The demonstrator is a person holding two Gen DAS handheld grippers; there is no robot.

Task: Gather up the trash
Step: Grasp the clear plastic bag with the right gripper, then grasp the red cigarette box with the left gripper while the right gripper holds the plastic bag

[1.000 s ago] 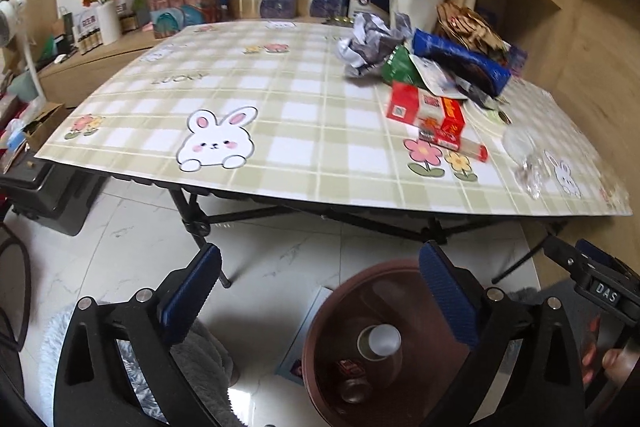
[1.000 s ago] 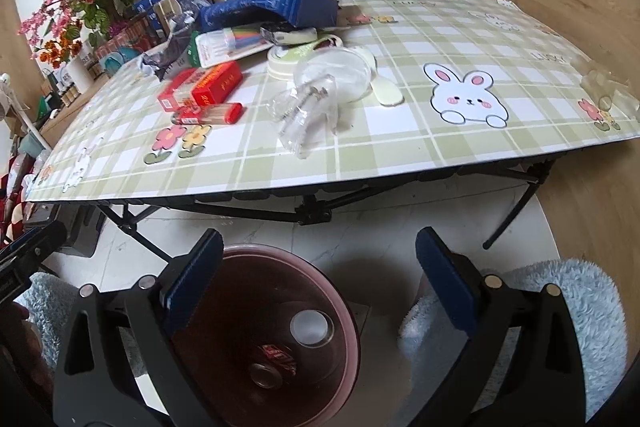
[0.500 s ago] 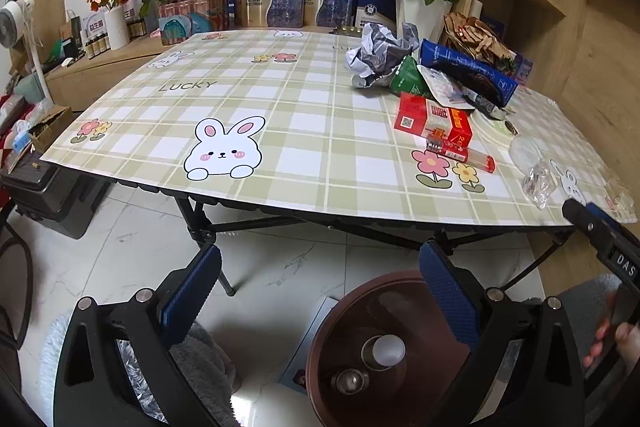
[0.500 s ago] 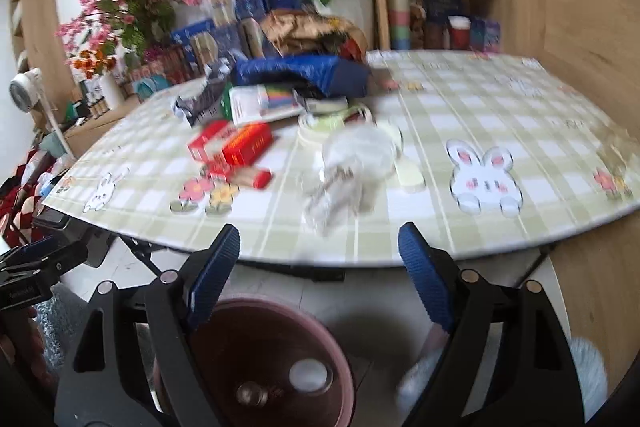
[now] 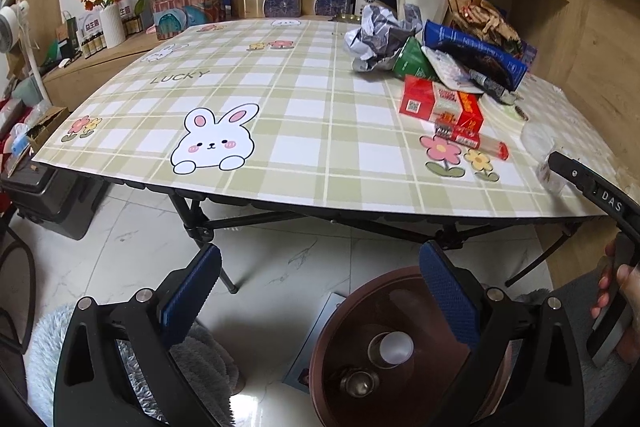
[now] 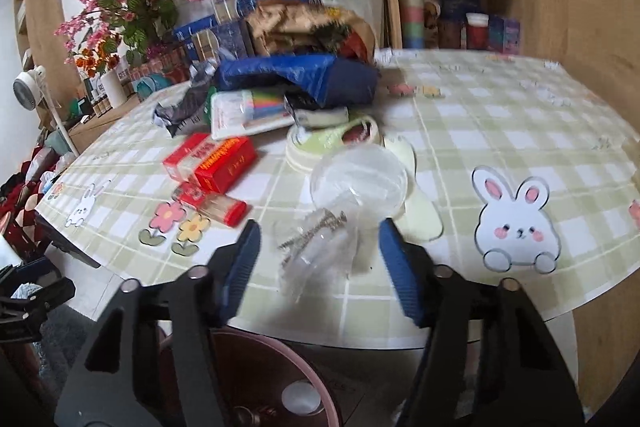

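The right gripper (image 6: 318, 253) hangs over the near edge of the green checked table (image 6: 500, 131), its blue-padded jaws closing around a crumpled clear plastic cup (image 6: 340, 211) lying there, pads not yet pressing it. The left gripper (image 5: 316, 291) gapes empty over the floor, above the round brown plastic bin (image 5: 384, 351) holding discarded cups

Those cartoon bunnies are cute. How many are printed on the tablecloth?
4 show in the left view: a big bunny near the front edge, two small ones at the far side, and one at the right end. Clutter may hide others.
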